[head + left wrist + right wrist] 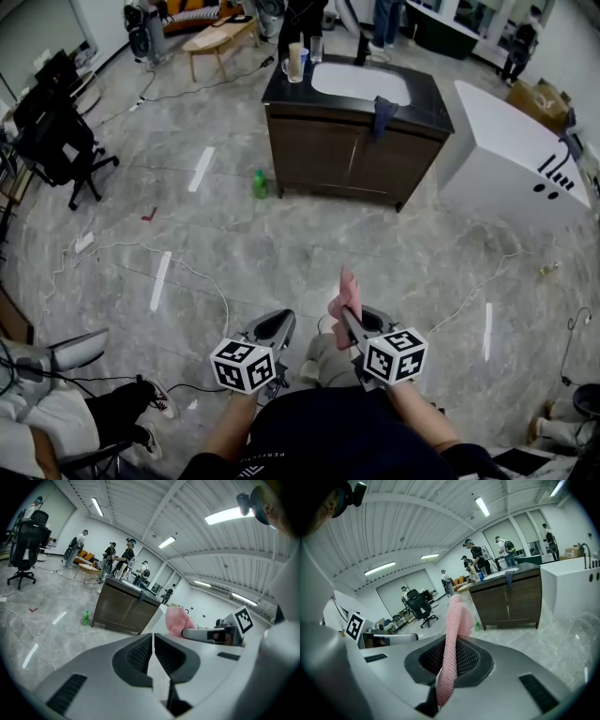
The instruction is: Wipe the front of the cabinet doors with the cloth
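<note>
Well short of the cabinet [347, 161], our right tongs [451, 658] pinch the cloth [459, 616], which looks soft, light and floppy and best gripped bunched; our left tongs [153, 638] are closed and empty.

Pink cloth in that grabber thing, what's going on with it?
A person holds a gripper in each hand. The right gripper is clamped on a pink cloth; the left gripper is shut with nothing in it. The brown cabinet stands across the floor, away from both, so no wiping is happening yet.
</note>
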Available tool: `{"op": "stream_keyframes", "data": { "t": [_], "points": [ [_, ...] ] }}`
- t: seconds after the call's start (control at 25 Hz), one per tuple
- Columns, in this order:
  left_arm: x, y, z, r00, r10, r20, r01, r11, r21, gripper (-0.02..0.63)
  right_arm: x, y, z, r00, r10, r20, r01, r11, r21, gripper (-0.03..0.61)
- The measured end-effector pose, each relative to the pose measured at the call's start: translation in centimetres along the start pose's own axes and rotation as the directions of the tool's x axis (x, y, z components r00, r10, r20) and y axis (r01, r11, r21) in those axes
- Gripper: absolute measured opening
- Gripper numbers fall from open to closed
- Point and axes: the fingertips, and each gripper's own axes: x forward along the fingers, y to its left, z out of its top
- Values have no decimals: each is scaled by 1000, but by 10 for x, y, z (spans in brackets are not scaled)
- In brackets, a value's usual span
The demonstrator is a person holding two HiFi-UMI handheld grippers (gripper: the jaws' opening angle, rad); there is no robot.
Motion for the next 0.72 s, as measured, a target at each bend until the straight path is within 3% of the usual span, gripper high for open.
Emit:
{"op": "stream_keyframes", "data": {
  "t": [0.4,0.72],
  "points": [
    [74,19,63,1000,4,-2,-4,999,45,21,56,-55,66,1000,24,-17,-25,999,-29,41],
    [119,45,108,999,47,15,-47,998,29,21,89,-96,101,999,40,-37,-41,999,-16,41]
  ]
}}
